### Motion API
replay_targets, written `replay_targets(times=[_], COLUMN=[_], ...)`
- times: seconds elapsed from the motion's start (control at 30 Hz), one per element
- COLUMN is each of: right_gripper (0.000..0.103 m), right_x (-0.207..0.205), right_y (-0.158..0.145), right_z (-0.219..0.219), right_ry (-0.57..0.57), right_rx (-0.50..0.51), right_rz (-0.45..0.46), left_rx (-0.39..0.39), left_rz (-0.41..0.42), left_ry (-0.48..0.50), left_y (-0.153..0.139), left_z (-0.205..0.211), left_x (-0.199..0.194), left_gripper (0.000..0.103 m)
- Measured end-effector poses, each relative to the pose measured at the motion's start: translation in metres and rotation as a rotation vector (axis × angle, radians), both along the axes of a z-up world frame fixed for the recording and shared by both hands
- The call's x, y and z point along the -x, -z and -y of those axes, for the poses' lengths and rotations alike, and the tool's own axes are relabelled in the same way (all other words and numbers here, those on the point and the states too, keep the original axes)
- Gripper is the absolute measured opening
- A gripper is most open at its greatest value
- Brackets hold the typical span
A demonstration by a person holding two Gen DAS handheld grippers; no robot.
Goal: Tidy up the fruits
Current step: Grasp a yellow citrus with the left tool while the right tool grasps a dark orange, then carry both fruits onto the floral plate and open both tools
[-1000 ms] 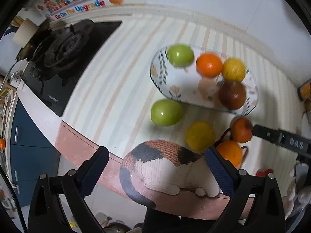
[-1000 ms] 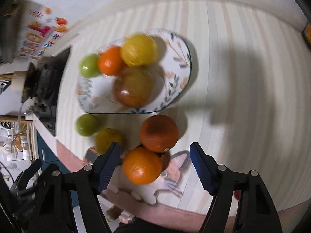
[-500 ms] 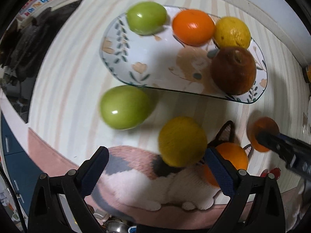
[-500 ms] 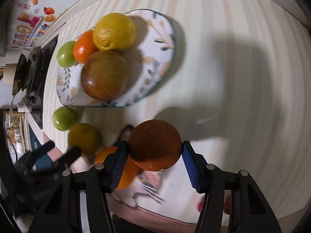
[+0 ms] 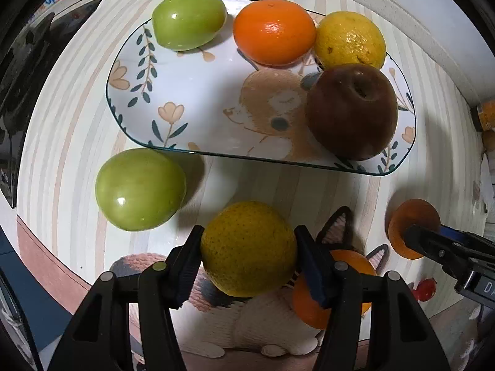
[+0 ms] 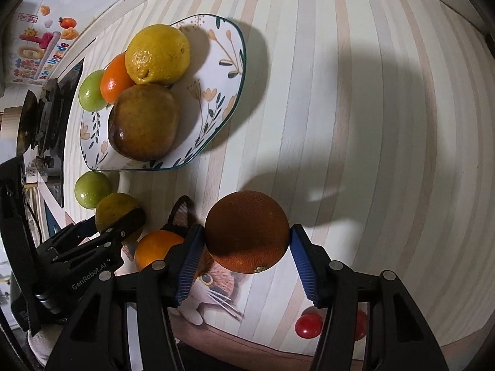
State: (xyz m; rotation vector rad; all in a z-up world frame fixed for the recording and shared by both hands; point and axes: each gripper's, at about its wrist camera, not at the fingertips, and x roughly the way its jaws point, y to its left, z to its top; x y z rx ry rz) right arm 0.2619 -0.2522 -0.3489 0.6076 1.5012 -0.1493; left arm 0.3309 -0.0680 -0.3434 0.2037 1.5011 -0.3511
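Observation:
My left gripper [image 5: 249, 250] is shut on a yellow-green citrus [image 5: 247, 249], just in front of the floral plate [image 5: 191, 114]. The plate holds a green apple [image 5: 188, 20], an orange [image 5: 273, 31], a yellow lemon [image 5: 351, 40] and a brown fruit [image 5: 352, 111]. A second green apple [image 5: 139, 188] lies on the table left of my left gripper. My right gripper [image 6: 247, 241] is shut on a dark orange [image 6: 247, 232], right of the plate's near end [image 6: 216, 117]. A bright orange [image 6: 157, 247] lies on the cat mat between the grippers.
A cat-shaped mat [image 5: 247, 318] lies at the table's front edge. A gas stove [image 5: 21, 61] stands at the far left. A small red object [image 6: 307, 324] lies near the front edge. The striped tabletop [image 6: 371, 123] stretches to the right of the plate.
Both grippers moved forward and closed: the left one took hold of the yellow-green citrus, the right one tightened on the dark orange it was closing around.

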Motion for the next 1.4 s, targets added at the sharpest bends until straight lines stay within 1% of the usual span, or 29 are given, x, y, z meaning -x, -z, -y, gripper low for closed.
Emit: replay_targets(times=[0.13,0.23,0.3,0.43,0.53,0.6,0.7,0.8,0.9,1.03,1.13,1.23,1.4], right_gripper=[0.059,0.059,0.059,0.058,0.058,0.058,0.058,0.058,0.058,0.058,0.058,0.058,0.059], right_x=[0.0,0.0,0.0,-0.009,-0.026,-0.042,-0.069,-0.101,-0.131,-0.161,-0.17,-0.172,-0.175], right_y=[-0.003,-0.006,-0.013,-0.037,-0.058,-0.07,-0.078,-0.079,-0.074,-0.058,-0.044,-0.031,-0.016], right_z=[0.001,-0.002,-0.005,-0.012,-0.025,-0.036,-0.053,-0.073,-0.09,-0.106,-0.107,-0.104,-0.109], right_ry=[-0.005,-0.016,-0.021,-0.029,-0.05,-0.072,-0.105,-0.151,-0.211,-0.288,-0.323,-0.332,-0.353], right_rx=[0.018,0.034,0.04,0.023,-0.002,-0.023,-0.046,-0.048,-0.032,-0.021,-0.029,-0.043,-0.066], right_rz=[0.012,0.024,0.048,0.118,0.181,0.218,0.242,0.253,0.246,0.208,0.176,0.145,0.11], left_rx=[-0.003,0.006,0.026,0.071,0.1,0.112,0.103,0.095,0.094,0.091,0.107,0.123,0.121], left_rz=[0.009,0.017,0.028,0.073,0.098,0.106,0.113,0.09,0.046,-0.012,-0.072,-0.129,-0.197], left_ry=[-0.01,-0.013,-0.018,-0.025,-0.039,-0.059,-0.084,-0.114,-0.136,-0.154,-0.158,-0.169,-0.178], left_y=[-0.003,-0.007,-0.019,-0.056,-0.086,-0.097,-0.105,-0.101,-0.094,-0.077,-0.067,-0.054,-0.037], left_z=[-0.007,-0.014,-0.019,-0.032,-0.042,-0.052,-0.054,-0.062,-0.062,-0.06,-0.058,-0.055,-0.054], left_x=[0.0,0.008,0.01,0.004,-0.015,-0.035,-0.075,-0.109,-0.128,-0.151,-0.167,-0.179,-0.183], left_gripper=[0.056,0.056,0.056,0.056,0.056,0.056,0.056,0.056,0.056,0.056,0.056,0.056,0.056])
